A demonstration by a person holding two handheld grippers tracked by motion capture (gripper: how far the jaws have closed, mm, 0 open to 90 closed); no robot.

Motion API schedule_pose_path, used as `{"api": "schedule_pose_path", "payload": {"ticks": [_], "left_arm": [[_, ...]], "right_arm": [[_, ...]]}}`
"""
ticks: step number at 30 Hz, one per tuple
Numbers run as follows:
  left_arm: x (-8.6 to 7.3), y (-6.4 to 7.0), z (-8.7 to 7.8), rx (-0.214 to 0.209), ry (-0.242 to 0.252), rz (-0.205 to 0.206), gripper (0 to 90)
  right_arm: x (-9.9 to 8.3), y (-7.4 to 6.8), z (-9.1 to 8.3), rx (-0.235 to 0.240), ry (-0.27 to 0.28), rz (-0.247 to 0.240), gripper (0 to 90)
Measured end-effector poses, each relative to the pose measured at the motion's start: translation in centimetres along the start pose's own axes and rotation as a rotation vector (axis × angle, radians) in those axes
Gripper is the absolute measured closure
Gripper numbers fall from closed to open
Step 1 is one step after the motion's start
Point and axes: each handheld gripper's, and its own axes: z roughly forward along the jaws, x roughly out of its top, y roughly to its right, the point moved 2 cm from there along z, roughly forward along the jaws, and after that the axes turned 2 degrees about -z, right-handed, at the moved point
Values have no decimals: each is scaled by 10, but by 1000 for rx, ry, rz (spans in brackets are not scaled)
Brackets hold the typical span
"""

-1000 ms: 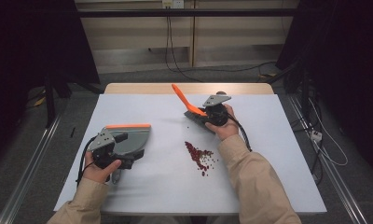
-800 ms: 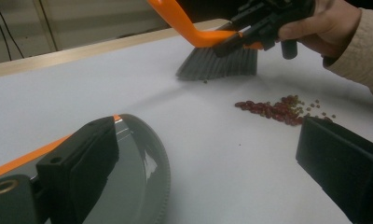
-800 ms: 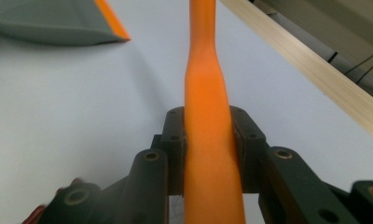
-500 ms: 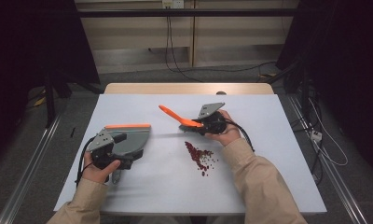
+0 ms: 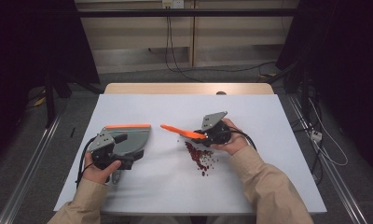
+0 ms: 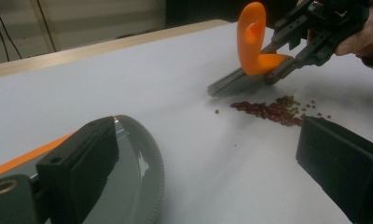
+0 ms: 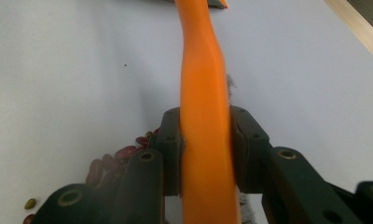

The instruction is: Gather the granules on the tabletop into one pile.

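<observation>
My right gripper is shut on an orange hand brush. The handle points left, low over the white table. In the left gripper view the brush has its grey bristles down on the table just behind a small pile of red beans. A grey dustpan with an orange edge lies flat at the left. My left gripper rests at it, jaws wide apart, one jaw over the pan's rim and bare table between them.
A white sheet covers the table, with a bare wooden strip along the far edge. A few stray beans lie around the pile. Cables and metal rails run on the floor to either side.
The right gripper has come nearer and lower toward the beans, and the brush handle has swung from pointing up to lying low and leftward. The left gripper and dustpan have stayed put.
</observation>
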Motion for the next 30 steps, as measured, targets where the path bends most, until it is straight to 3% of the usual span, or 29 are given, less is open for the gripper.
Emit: {"api": "schedule_pose_path", "payload": {"ticks": [6, 9, 11, 14, 17, 20, 24, 27, 28, 30], "left_arm": [[0, 0, 1, -4, 3, -4, 57], [0, 0, 2, -5, 2, -6, 57], [0, 0, 3, -6, 1, -3, 57], [-1, -1, 4, -7, -3, -2, 57], [-1, -1, 4, -7, -3, -3, 57], [-1, -1, 4, -8, -6, -1, 57], [-1, 0, 6, -12, -11, 3, 57], [-1, 0, 6, -10, -10, 3, 57], [-1, 0, 6, -9, -10, 2, 57], [-1, 0, 5, -6, -10, 1, 57]], "right_arm": [[1, 4, -6, -20, 17, 47, 690], [2, 14, -3, -32, 48, 109, 690], [2, 18, 0, -32, 47, 160, 690], [2, 21, 4, -62, 28, 178, 691], [0, 23, 2, -60, 21, 219, 675], [-3, 26, -7, -94, 7, 235, 667], [-8, 27, -14, -90, -10, 270, 704], [-7, 27, -12, -85, -16, 246, 709], [-5, 26, -11, -109, -33, 243, 710], [-3, 27, -8, -108, -8, 229, 711]]}}
